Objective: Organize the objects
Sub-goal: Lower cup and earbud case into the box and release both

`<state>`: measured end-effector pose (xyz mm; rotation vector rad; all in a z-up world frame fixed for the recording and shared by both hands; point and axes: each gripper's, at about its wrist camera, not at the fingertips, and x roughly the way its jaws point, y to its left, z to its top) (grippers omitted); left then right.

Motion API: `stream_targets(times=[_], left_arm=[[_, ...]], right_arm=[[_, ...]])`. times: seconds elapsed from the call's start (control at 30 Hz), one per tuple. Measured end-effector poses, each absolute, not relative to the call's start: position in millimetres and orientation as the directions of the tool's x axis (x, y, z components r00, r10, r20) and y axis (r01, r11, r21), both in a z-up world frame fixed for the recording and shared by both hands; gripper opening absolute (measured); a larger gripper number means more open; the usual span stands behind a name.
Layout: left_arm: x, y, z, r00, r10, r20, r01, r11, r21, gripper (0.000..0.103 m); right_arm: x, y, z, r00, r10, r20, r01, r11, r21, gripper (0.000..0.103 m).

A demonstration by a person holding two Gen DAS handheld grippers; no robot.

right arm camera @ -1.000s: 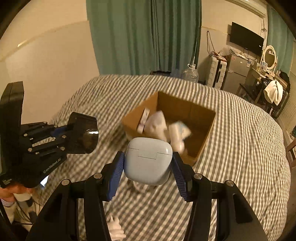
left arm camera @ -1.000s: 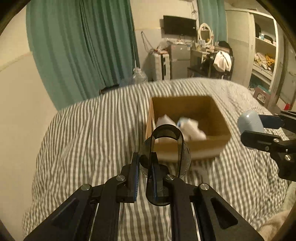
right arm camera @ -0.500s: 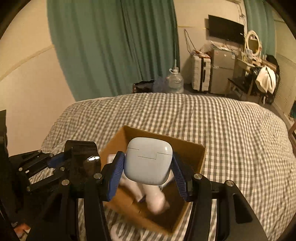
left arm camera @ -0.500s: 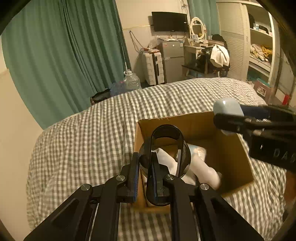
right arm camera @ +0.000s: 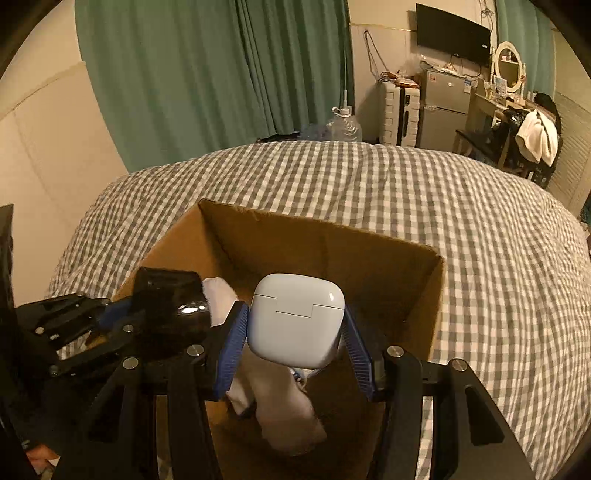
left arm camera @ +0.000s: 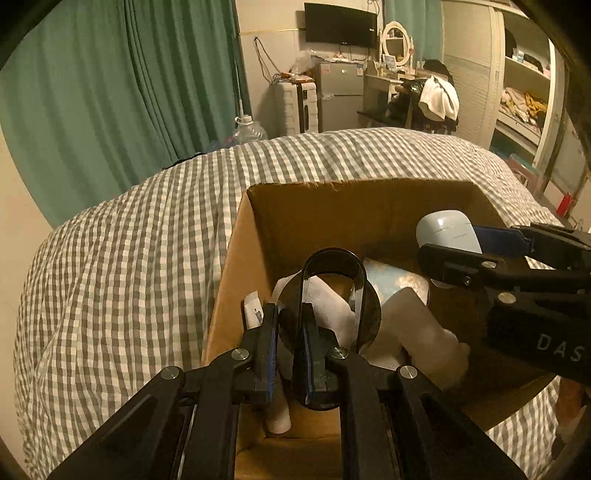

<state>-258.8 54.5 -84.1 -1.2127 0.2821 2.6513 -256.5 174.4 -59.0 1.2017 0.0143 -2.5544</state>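
Right now both grippers hang over the open cardboard box [left arm camera: 236, 251] on the checked bed [left arm camera: 110, 258].

Left gripper [left arm camera: 290, 332]: clenched on a dark smoked-plastic piece with a looped top [left arm camera: 332, 291], thin edge pinched between the blue pads. It sits above the box's near-left part. In the right wrist view the same item shows as a glossy dark cylinder [right arm camera: 173, 306] at left, over the box's left wall.

Right gripper [right arm camera: 295, 339]: grasping a pale blue earbuds case [right arm camera: 295, 317], pads [right arm camera: 236, 339] pressing both its sides, lid seam facing the camera. Case is held above the box interior, not resting on anything. From the left wrist view it appears at right [left arm camera: 447, 232], near the box's far-right corner.

Inside the box: white crumpled items [left arm camera: 417, 325], a light blue packet [left arm camera: 395, 277] behind them, a small white card or sachet [left arm camera: 253, 314] against the left wall. Exact type of the white items cannot be told.

Background far side: green curtains [right arm camera: 207, 74], water jug [right arm camera: 345, 125] on the floor, small fridge [right arm camera: 443, 107], wall TV [right arm camera: 454, 33].
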Motion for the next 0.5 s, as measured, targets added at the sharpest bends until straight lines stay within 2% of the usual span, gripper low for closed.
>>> stream_targets(times=[0.07,0.17,0.2,0.27,0.33,0.5], left_arm=[[-255,56,-83,-0.643,0.114,-0.757,-0.267,-0.960,0.081,0.012],[-250,56,-78,-0.637,0.133,-0.759,-0.268,-0.962,0.056,0.021],[-247,55,-76,-0.632,0.138,-0.763,-0.270,-0.962,0.049,0.028],[-243,53,-73,-0.624,0.137,-0.770,-0.271,-0.961,0.049,0.044],[-237,53,-67,-0.637,0.117,-0.762,-0.264,-0.962,0.073,0.068],[-216,46,-42,-0.654,0.120,-0.747,-0.251,-0.966,0.065,0.071]], right_arm=[[-257,176,-58,-0.595,-0.287,-0.751,0.294,-0.947,0.129,0.052],[-251,177,-53,-0.608,-0.293,-0.738,0.292,-0.947,0.136,0.053],[-249,179,-51,-0.611,-0.299,-0.733,0.288,-0.947,0.146,0.055],[-246,184,-43,-0.618,-0.324,-0.717,0.284,-0.942,0.181,0.072],[-243,188,-34,-0.631,-0.333,-0.701,0.279,-0.940,0.196,0.072],[-228,196,-11,-0.649,-0.312,-0.694,0.266,-0.948,0.177,0.072]])
